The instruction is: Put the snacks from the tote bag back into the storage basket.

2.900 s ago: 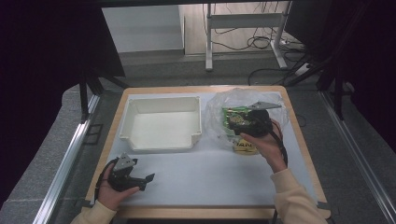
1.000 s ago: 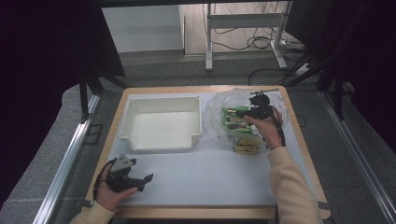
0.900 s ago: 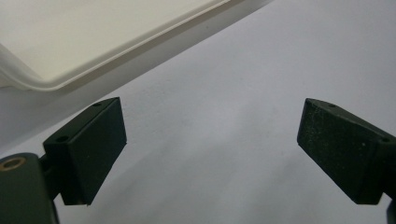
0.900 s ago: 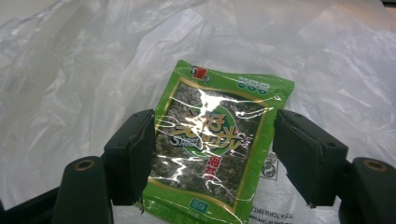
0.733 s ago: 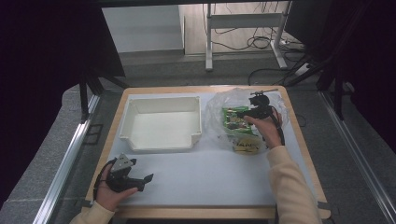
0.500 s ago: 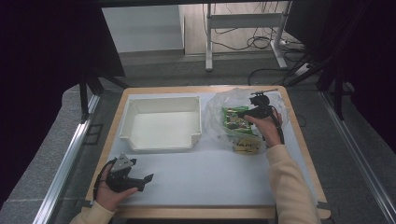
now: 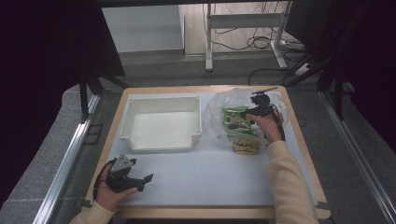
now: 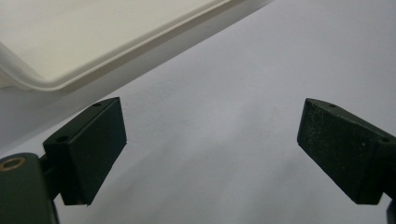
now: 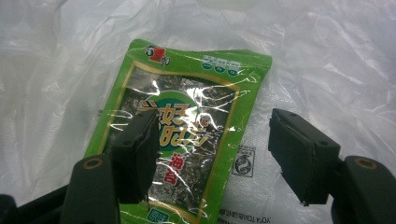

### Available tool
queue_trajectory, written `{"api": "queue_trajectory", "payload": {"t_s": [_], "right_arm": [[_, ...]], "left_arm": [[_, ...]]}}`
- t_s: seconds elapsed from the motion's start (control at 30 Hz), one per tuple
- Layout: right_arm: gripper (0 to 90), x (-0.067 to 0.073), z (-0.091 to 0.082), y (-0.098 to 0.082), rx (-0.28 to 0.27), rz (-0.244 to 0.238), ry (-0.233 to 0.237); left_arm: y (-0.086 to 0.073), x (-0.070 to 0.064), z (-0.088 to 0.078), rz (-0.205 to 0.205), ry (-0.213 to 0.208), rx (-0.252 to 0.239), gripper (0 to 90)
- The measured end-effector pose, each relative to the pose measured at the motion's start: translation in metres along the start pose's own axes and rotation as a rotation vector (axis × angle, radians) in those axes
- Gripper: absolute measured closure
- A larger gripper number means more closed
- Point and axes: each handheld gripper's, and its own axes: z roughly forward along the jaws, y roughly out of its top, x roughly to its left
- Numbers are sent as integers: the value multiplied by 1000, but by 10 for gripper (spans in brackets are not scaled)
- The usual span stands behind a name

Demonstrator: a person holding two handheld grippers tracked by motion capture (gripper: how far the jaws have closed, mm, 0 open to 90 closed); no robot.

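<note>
- High view: a white tray (image 7: 161, 123) sits on the tabletop (image 7: 210, 179); right of it, a green packet (image 7: 236, 120) lies on a clear plastic bag (image 7: 219, 119), the right gripper (image 7: 256, 111) over it. The left gripper (image 7: 140, 179) rests near the front edge.
- Left gripper view: jaws spread wide over bare tabletop, tray edge (image 8: 93, 51) beyond.
- Right gripper view: jaws apart, gripping nothing, above the packet (image 9: 187, 121).

Green packet (image 9: 175, 144) partly hidden behind the right gripper's jaw; yellow packet (image 7: 246, 145) print too small to read.
</note>
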Motion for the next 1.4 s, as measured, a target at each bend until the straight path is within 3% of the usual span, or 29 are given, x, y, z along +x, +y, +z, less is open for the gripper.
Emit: {"api": "queue_trajectory", "payload": {"t_s": [0.4,1.13,1.4], "right_arm": [[463,-5,19,0,72,6,-7],[599,-6,29,-2,139,43,-4],[676,4,30,-2,156,56,-58]], "left_arm": [[0,0,0,0,2,0,83],[0,0,-1,-1,4,-7,83],[0,0,-1,0,5,-7,84]]}}
